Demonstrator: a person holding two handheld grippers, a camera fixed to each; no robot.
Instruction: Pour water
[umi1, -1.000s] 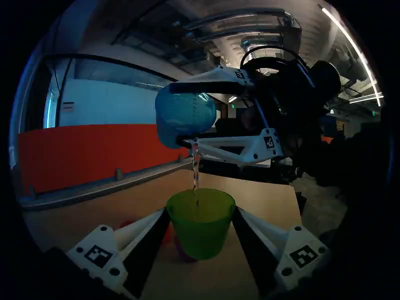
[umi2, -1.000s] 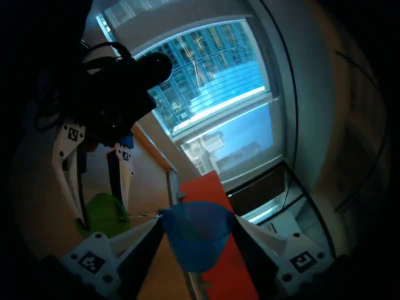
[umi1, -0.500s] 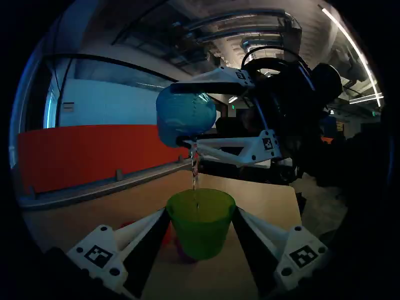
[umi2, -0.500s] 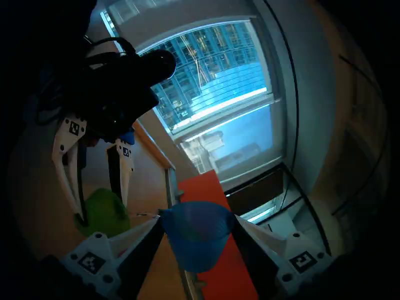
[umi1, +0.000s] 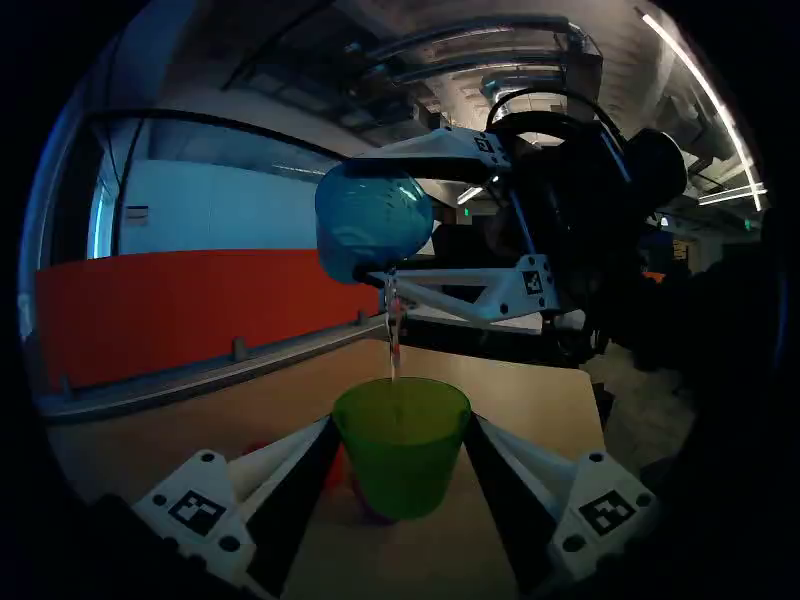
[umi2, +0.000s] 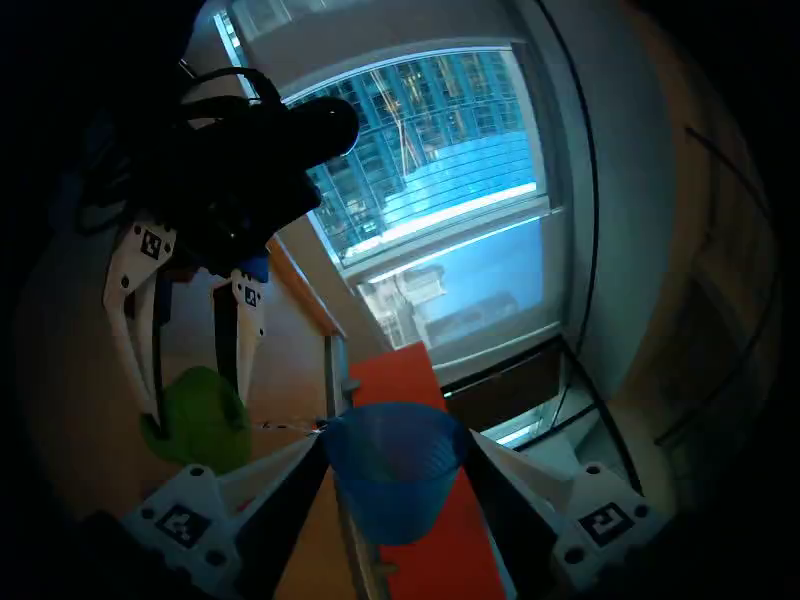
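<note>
My left hand-held gripper pinched the upright green cup over the surface. My right hand-held gripper clamped the tilted blue cup above it. A thin water stream fell into the green cup.

Translucent plastic: green cup, blue cup.

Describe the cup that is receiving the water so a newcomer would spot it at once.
Start at the wooden table beside the orange wall panel. Over it, the left claw grips a green cup, upright and open-topped. Unlike the blue cup tilted overhead, it sits lower and catches the thin water stream.
</note>
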